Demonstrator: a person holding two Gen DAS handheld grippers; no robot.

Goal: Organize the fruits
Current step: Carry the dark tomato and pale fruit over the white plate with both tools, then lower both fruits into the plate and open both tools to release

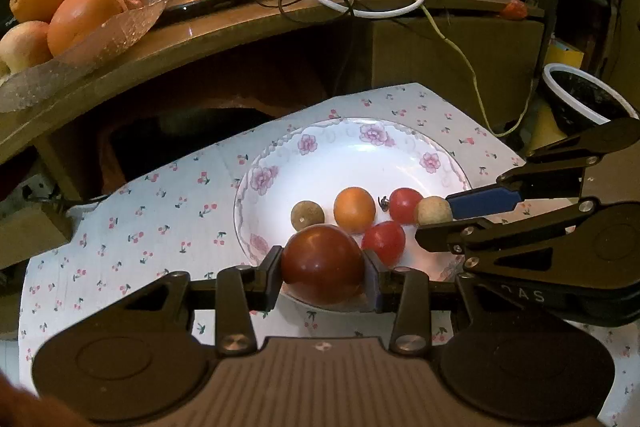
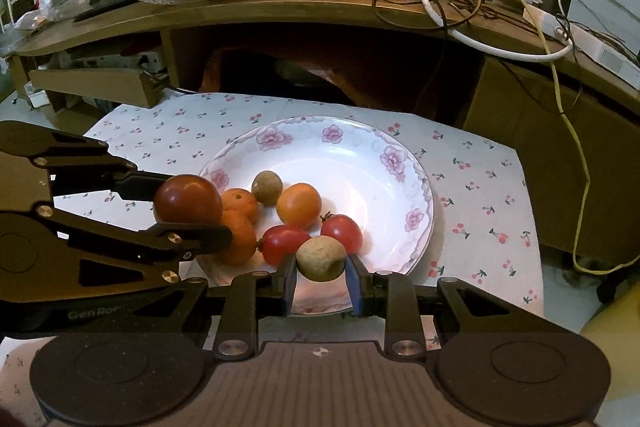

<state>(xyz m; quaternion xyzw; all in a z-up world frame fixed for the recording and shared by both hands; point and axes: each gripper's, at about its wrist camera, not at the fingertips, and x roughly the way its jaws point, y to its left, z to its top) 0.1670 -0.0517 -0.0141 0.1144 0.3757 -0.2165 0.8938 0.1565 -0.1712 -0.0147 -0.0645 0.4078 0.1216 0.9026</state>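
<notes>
Cherry-print cloth [image 2: 160, 135] bears a floral plate [image 2: 400, 163] of small fruits — left gripper [image 1: 323, 269] pinches a tomato [image 1: 322, 263], right gripper [image 2: 321, 281] a longan [image 2: 320, 259].

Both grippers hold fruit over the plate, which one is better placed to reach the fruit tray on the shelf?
Probably left: its gripper, shut on the dark tomato, sits on the tray's side.

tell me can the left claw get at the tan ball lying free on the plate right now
Probably not yet. The left claw is shut on the big tomato, so it has nothing free to grab with. The tan ball itself lies uncovered on the plate, just beyond.
</notes>
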